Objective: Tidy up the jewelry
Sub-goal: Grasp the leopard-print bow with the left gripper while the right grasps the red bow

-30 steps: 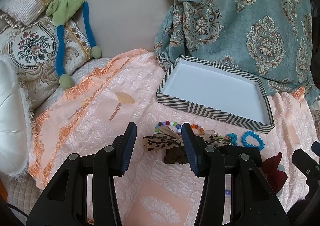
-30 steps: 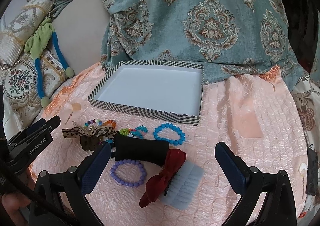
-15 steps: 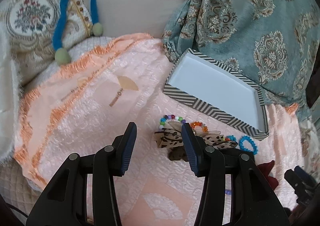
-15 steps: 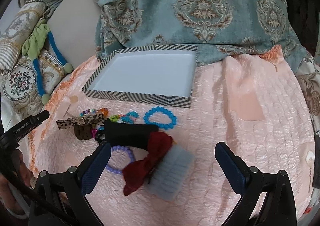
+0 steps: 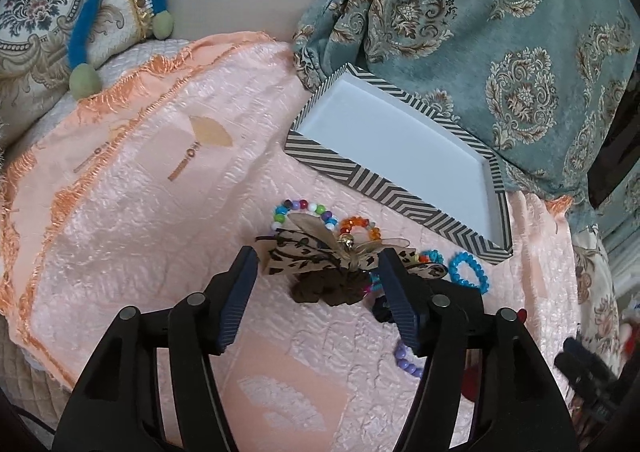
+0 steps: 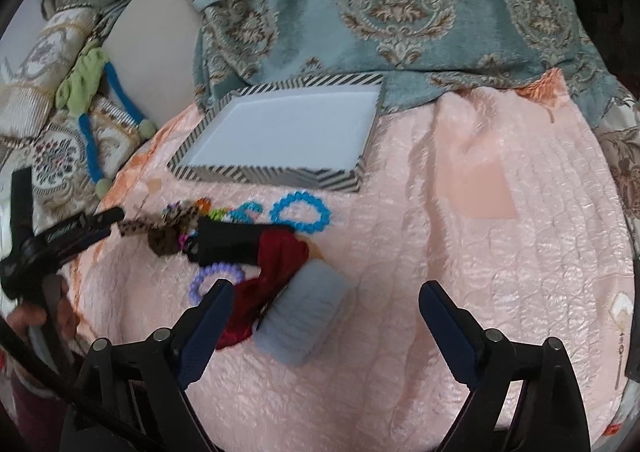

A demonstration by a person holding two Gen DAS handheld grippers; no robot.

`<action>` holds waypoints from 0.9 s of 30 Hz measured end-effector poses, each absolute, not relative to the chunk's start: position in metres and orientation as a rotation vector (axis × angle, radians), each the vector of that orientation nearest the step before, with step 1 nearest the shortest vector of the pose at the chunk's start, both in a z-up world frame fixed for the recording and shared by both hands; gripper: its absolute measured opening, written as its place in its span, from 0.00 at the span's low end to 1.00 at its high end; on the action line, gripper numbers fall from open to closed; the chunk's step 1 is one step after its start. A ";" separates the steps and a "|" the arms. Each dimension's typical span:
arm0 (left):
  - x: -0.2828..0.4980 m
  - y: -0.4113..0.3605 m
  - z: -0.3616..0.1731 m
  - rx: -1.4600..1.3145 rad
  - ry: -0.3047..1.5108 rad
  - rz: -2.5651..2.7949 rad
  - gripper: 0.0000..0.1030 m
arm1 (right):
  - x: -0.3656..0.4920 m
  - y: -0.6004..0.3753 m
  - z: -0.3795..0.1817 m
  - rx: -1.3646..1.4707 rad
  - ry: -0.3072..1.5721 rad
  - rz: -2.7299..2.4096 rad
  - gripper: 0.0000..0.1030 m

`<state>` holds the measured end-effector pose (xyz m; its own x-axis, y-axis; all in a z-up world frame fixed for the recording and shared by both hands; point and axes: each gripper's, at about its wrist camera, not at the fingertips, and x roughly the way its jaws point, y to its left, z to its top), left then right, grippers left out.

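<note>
Surface: peach quilted cover (image 6: 500, 252) over a bed or sofa, I cannot tell which; a teal patterned cloth (image 6: 400, 4) drapes its far side.
Box: striped, white inside (image 6: 280, 132), nothing in it; sits at the cover's far edge, against the teal cloth.
Jewelry: loose cluster on the cover, just in front of the box's near wall.
Left part of cluster: leopard bow (image 5: 320, 256) on top of a brown scrunchie (image 5: 328, 290); multicolour bead bracelet (image 5: 304, 208) and orange bead bracelet (image 5: 356, 226) behind the bow.
Right part of cluster: blue bracelet (image 6: 300, 216), black piece (image 6: 236, 242), purple bracelet (image 6: 216, 278), red bow (image 6: 276, 264), pale blue comb (image 6: 304, 316) lying tilted beside the red bow.
Left gripper (image 5: 314, 268): fingers have just been opening, now wide apart; leopard bow and scrunchie lie in the gap, pads not touching them.
Right gripper (image 6: 324, 302): fingers have just been closing a little, wide apart now; comb lies between them, nothing gripped.
Person: a hand (image 6: 36, 320) shows at the left edge of the right wrist view.
</note>
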<state>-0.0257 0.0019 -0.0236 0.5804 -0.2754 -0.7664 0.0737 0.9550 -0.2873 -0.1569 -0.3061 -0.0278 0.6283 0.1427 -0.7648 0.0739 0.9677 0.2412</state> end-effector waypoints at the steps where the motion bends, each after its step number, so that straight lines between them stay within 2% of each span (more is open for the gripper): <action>1: -0.024 0.000 -0.026 -0.235 0.939 -0.202 0.63 | -0.157 -0.304 -0.030 0.262 0.897 0.050 0.89; 9: -0.009 -0.010 -0.047 -0.227 0.991 -0.159 0.63 | -0.137 -0.273 -0.043 0.237 0.923 0.120 0.79; 11: -0.005 -0.010 -0.051 -0.235 0.996 -0.151 0.63 | -0.127 -0.267 -0.053 0.228 0.945 0.118 0.69; 13: 0.000 -0.009 -0.057 -0.245 1.007 -0.136 0.63 | -0.119 -0.267 -0.064 0.249 0.971 0.132 0.52; 14: 0.003 -0.008 -0.060 -0.259 1.016 -0.135 0.63 | -0.116 -0.266 -0.069 0.248 0.976 0.129 0.50; 16: 0.007 -0.007 -0.064 -0.285 1.021 -0.143 0.63 | -0.114 -0.267 -0.074 0.224 0.956 0.117 0.35; 18: 0.011 -0.006 -0.069 -0.291 1.033 -0.140 0.61 | -0.114 -0.269 -0.074 0.224 0.937 0.122 0.29; 20: 0.012 -0.008 -0.070 -0.295 1.034 -0.153 0.45 | -0.117 -0.273 -0.071 0.231 0.922 0.129 0.20; 21: 0.012 -0.009 -0.070 -0.290 1.037 -0.162 0.41 | -0.119 -0.274 -0.068 0.231 0.912 0.135 0.16; 23: 0.011 -0.013 -0.068 -0.269 1.029 -0.180 0.20 | -0.122 -0.275 -0.063 0.223 0.894 0.137 0.15; 27: 0.004 -0.017 -0.060 -0.230 0.997 -0.201 0.13 | -0.128 -0.278 -0.054 0.237 0.867 0.146 0.15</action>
